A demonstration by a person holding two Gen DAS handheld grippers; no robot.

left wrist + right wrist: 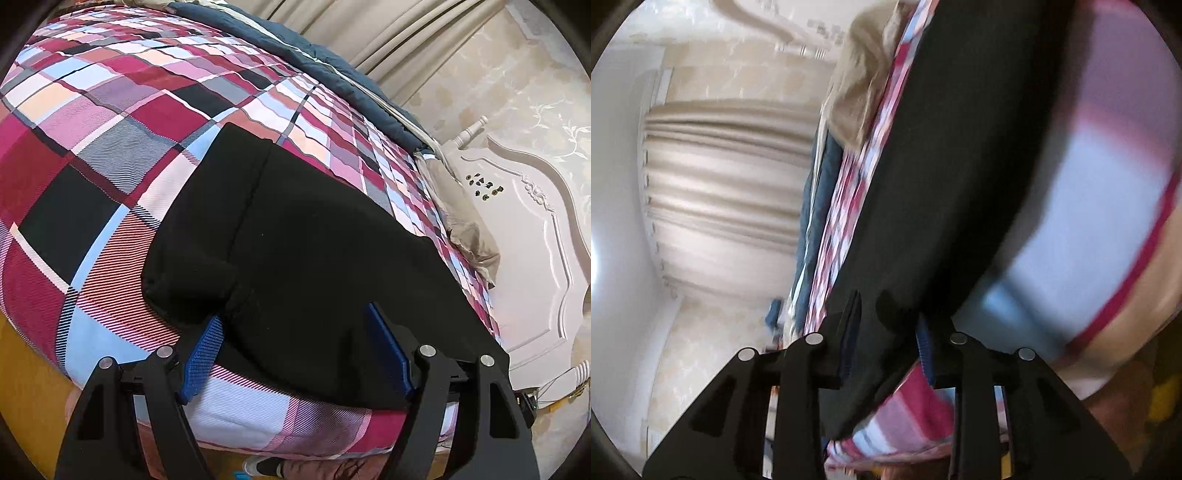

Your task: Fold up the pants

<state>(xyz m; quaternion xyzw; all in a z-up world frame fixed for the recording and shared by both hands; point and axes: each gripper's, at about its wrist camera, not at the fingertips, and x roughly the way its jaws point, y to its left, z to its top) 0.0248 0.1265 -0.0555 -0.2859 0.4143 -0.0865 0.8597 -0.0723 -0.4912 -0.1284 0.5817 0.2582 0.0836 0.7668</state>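
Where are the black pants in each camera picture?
Left wrist view: the black pants lie across the middle on the checked bedspread, reaching down to the left gripper.
Right wrist view: a dark band from top to the right gripper.
Shared landmark: the beige curtain.

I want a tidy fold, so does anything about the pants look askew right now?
Yes. The black pants lie slanted across the plaid bedspread, and a lump of fabric is bunched at the near left edge, by the left gripper, whose open fingers straddle the cloth.
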